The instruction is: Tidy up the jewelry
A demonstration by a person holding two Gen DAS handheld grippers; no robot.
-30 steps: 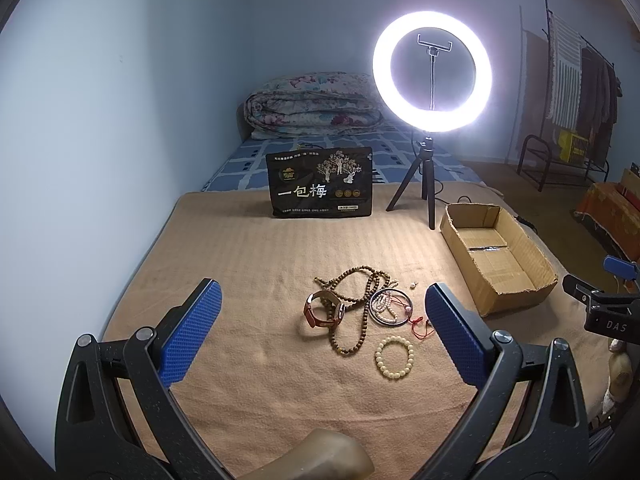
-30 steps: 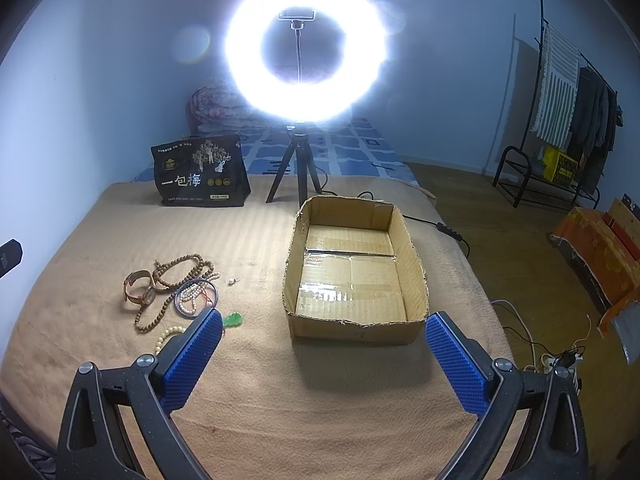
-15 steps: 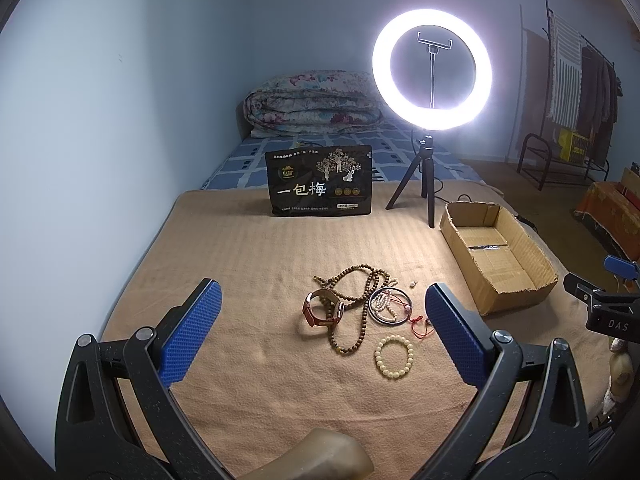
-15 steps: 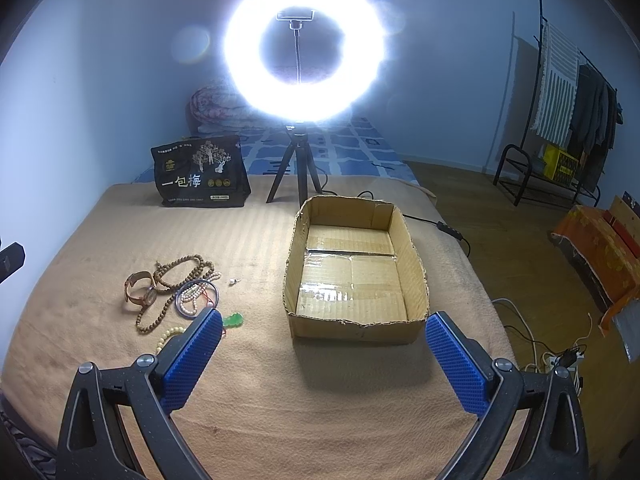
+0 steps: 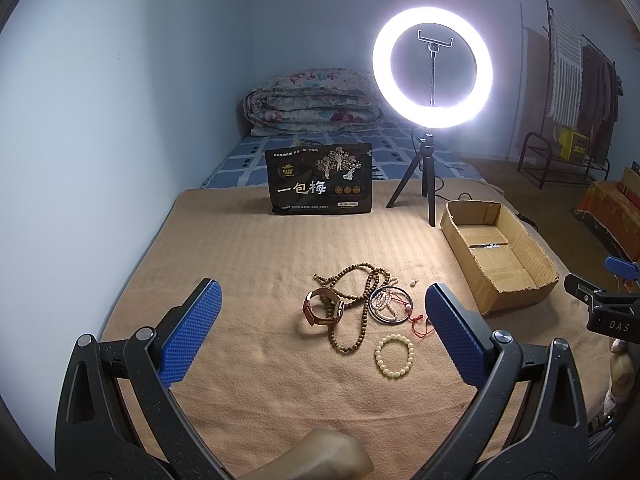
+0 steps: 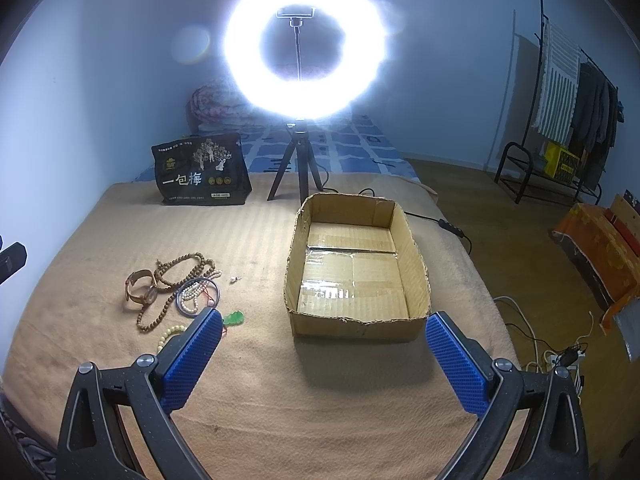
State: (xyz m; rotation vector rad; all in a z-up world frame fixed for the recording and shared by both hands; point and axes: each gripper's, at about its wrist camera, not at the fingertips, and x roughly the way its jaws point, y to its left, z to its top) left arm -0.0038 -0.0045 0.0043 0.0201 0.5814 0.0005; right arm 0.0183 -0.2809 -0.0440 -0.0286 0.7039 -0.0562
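A pile of jewelry lies on the tan blanket: a brown-strap watch (image 5: 323, 307), a long wooden bead necklace (image 5: 356, 280), a dark bangle (image 5: 391, 304) with pale beads inside it, a cream bead bracelet (image 5: 394, 356) and a green pendant (image 6: 235, 317) on red cord. An empty cardboard box (image 5: 516, 286) (image 6: 356, 326) stands to the right of the pile. My left gripper (image 5: 322, 312) is open and empty, hovering just before the pile. My right gripper (image 6: 320, 344) is open and empty, in front of the box.
A lit ring light on a tripod (image 5: 430, 184) (image 6: 298, 168) and a black snack bag (image 5: 320, 184) stand at the back of the blanket. A folded quilt (image 5: 312, 104) lies behind. A clothes rack (image 6: 568, 120) and floor cables (image 6: 560, 356) are at the right.
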